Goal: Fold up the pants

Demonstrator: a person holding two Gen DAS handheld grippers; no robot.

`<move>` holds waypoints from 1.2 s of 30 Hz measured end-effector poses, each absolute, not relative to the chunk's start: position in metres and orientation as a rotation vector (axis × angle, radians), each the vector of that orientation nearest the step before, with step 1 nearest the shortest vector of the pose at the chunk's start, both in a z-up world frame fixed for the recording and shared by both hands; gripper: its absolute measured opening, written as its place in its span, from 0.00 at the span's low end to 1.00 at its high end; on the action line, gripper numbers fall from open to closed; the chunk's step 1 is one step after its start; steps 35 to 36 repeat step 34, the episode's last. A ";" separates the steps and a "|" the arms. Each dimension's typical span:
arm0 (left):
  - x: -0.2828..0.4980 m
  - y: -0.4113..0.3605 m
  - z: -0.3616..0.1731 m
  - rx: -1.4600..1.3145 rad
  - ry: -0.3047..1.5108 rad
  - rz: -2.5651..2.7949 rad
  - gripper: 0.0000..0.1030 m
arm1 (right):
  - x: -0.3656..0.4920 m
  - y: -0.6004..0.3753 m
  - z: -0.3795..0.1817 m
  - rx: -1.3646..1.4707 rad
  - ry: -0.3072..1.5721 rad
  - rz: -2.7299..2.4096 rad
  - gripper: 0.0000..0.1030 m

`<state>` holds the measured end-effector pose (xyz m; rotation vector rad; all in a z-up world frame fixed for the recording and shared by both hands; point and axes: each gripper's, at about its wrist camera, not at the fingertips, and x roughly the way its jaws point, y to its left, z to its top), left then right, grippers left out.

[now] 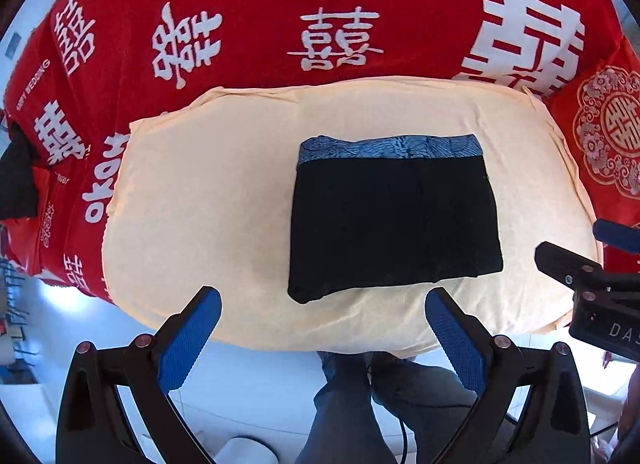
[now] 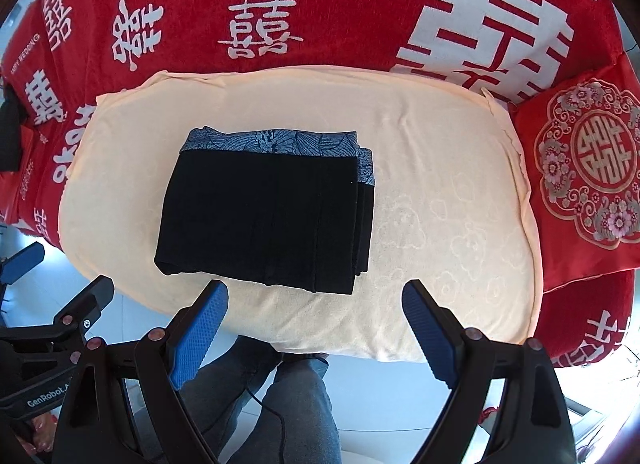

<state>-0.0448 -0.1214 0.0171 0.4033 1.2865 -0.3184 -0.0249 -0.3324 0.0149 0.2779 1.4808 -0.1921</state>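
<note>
The black pants (image 1: 394, 224) with a blue patterned waistband lie folded in a neat rectangle on a cream cloth (image 1: 208, 204). They also show in the right wrist view (image 2: 264, 220), stacked in layers at the right side. My left gripper (image 1: 322, 304) is open and empty, held just in front of the pants' near edge. My right gripper (image 2: 316, 298) is open and empty, also just in front of the near edge. Neither touches the pants. The right gripper shows at the right of the left wrist view (image 1: 588, 276); the left one shows at the left of the right wrist view (image 2: 60, 304).
The cream cloth (image 2: 460, 224) lies on a red blanket (image 1: 280, 4) with white characters. A red embroidered cushion (image 2: 592, 168) sits at the right. A dark item (image 1: 16, 180) lies at the far left. The person's legs (image 1: 360, 404) stand below the near edge.
</note>
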 end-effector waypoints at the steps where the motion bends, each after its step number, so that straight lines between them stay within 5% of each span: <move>1: -0.045 -0.123 0.016 0.405 1.289 -0.324 0.99 | -0.024 -0.333 0.014 0.279 1.482 -0.191 0.88; 36: -0.040 -0.135 0.011 0.394 1.315 -0.335 0.99 | -0.027 -0.347 0.002 0.293 1.524 -0.201 0.88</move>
